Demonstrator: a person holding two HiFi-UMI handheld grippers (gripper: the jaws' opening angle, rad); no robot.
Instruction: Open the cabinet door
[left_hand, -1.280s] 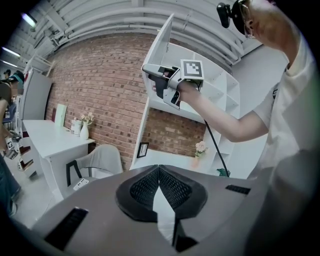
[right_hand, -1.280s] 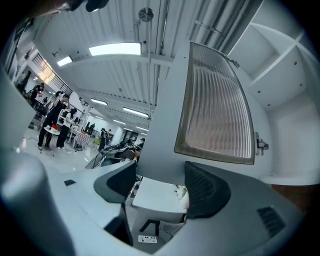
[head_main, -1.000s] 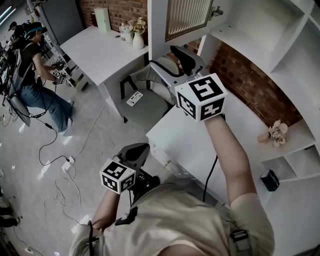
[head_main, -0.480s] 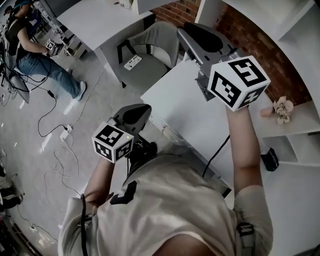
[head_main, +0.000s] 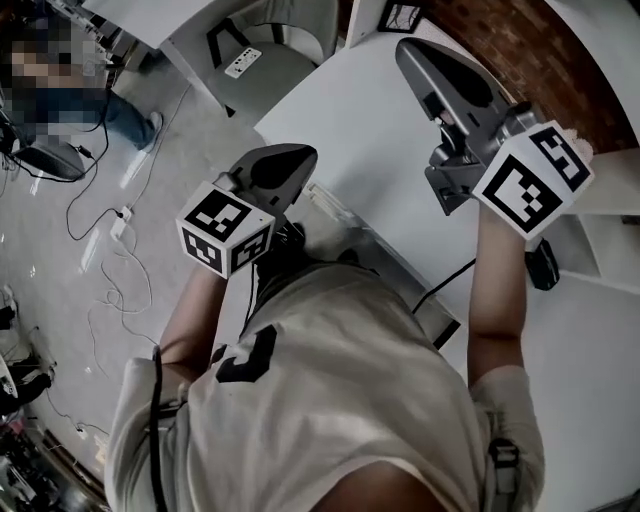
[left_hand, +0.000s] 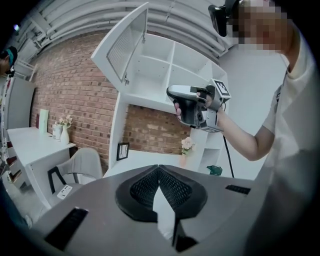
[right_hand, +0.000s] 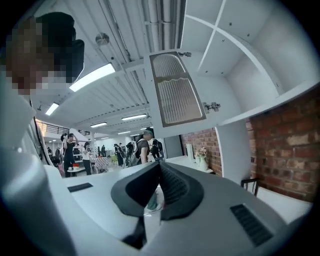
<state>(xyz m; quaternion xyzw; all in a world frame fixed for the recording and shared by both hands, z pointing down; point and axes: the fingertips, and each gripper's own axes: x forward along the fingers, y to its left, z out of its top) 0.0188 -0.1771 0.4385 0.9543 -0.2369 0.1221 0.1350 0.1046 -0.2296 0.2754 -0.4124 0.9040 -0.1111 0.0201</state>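
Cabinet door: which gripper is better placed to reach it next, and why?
Probably right: the right gripper is raised over the desk, with the open cabinet door ahead and above it. The left gripper sits low by the person's waist.

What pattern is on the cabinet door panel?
The cabinet door has a ribbed panel, white frame; right gripper view shows it best.

The white worktop (head_main: 350, 130) is carrying a small picture frame (left_hand: 121, 151) standing against the brick wall (left_hand: 155, 130), and a bunch of pale flowers (left_hand: 186, 146) is sitting at its far end by the shelf unit (left_hand: 165, 65). A second worktop (left_hand: 25, 137) off to the side is holding a vase (left_hand: 64, 134). Cables (head_main: 97, 300) and a power strip (head_main: 119, 223) are lying on the grey floor (head_main: 185, 130).
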